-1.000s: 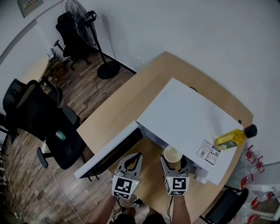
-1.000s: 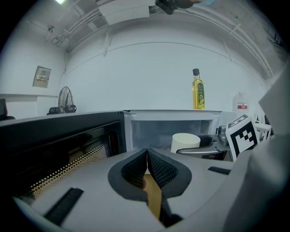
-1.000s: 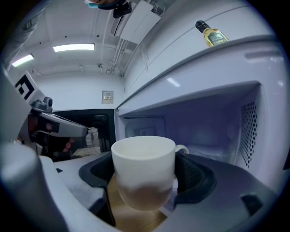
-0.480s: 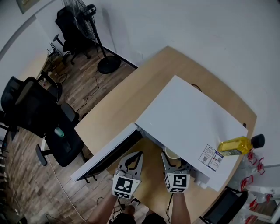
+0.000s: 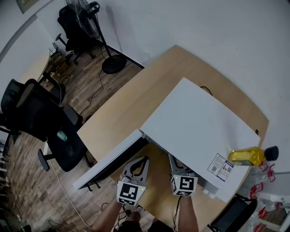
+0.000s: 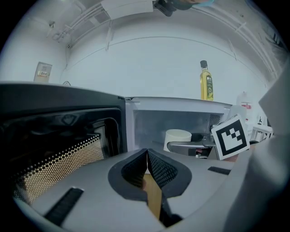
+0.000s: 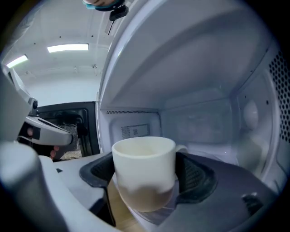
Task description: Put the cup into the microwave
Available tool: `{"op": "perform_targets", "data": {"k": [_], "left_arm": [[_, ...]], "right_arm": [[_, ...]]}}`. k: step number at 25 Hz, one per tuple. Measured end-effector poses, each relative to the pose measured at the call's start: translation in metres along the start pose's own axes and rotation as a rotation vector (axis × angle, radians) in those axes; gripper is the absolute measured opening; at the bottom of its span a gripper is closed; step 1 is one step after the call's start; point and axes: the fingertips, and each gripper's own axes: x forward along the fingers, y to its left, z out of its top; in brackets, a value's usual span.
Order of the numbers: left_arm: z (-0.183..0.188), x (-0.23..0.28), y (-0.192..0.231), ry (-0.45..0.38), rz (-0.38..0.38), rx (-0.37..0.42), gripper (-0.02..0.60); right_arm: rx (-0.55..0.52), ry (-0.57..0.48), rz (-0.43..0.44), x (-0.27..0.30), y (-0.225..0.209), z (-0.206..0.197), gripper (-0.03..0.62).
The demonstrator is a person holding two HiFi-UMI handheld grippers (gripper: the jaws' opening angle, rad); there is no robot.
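A cream cup [image 7: 143, 168] with a handle hangs between the dark pads of my right gripper [image 7: 145, 181], which is shut on it. Cup and jaws are inside the white microwave's cavity [image 7: 204, 122], just above its floor. In the left gripper view the cup [image 6: 177, 138] shows inside the opening, beside the right gripper's marker cube [image 6: 231, 136]. In the head view the microwave's top [image 5: 195, 122] hides the cup, and only the rear of the right gripper [image 5: 180, 174] shows. My left gripper [image 6: 147, 156] is shut on nothing, in front of the opening, next to the open door [image 6: 54, 136].
The microwave door [image 5: 111, 158] swings out to the left over the wooden table [image 5: 136, 99]. A yellow oil bottle [image 5: 247, 156] lies on the microwave's right end. Black office chairs [image 5: 31, 113] and a floor fan [image 5: 88, 13] stand to the left.
My right gripper has carried the cup forward into the microwave, so the head view has lost the cup under the microwave's top. The left gripper has barely moved.
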Motion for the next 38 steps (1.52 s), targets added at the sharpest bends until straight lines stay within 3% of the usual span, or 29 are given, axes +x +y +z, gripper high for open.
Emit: {"op": "perform_targets", "data": {"k": [25,38], "left_arm": [[-0.004,-0.01,-0.005,0.009,0.001,0.012,0.025],[0.015,-0.041,-0.016,-0.037,-0.024,0.046,0.025]], "right_arm": [[0.07,0.002,-0.014,-0.007,-0.004,-0.002,0.391],[0.063,-0.016,-0.039,-0.043,0.004,0.013,0.391]]}}
